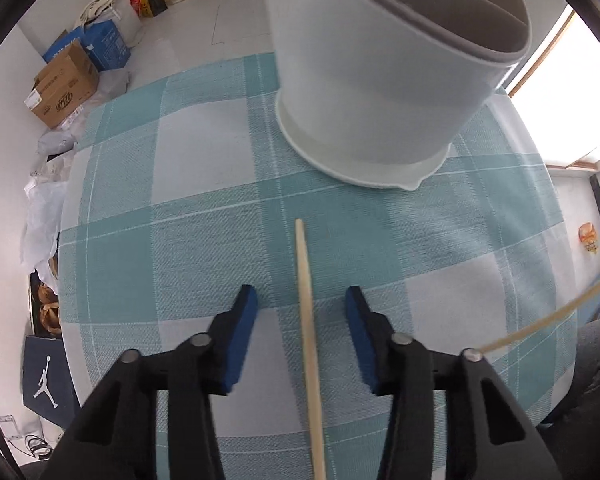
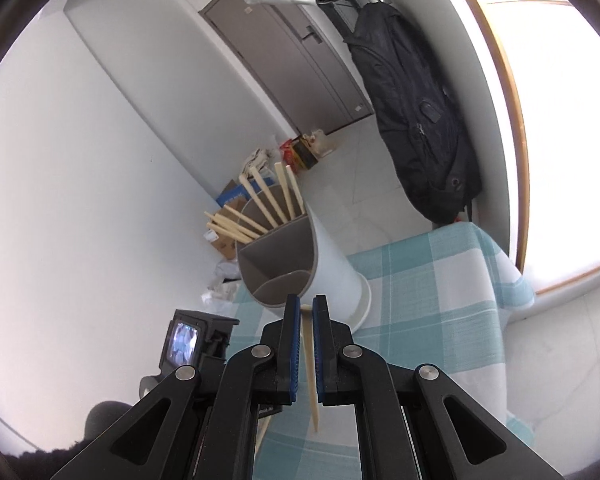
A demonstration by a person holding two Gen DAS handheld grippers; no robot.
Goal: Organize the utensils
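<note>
A white utensil holder [image 1: 380, 92] with a grey divided insert stands on the teal checked tablecloth [image 1: 188, 216]. In the right wrist view the holder [image 2: 332, 268] has several wooden chopsticks [image 2: 268, 200] in its far compartment. My left gripper [image 1: 302, 300] is open low over the cloth, and a chopstick [image 1: 309, 344] lies on the cloth between its fingers. My right gripper [image 2: 306, 306] is shut on one chopstick [image 2: 311, 376], held just in front of the holder's rim. That chopstick also shows at the right of the left wrist view [image 1: 548, 320].
Cardboard boxes [image 1: 66, 84] and bags lie on the floor beyond the table's far left edge. A dark backpack [image 2: 416, 112] hangs on the wall by the window. The left gripper's camera body [image 2: 196, 344] sits close to my right gripper's left.
</note>
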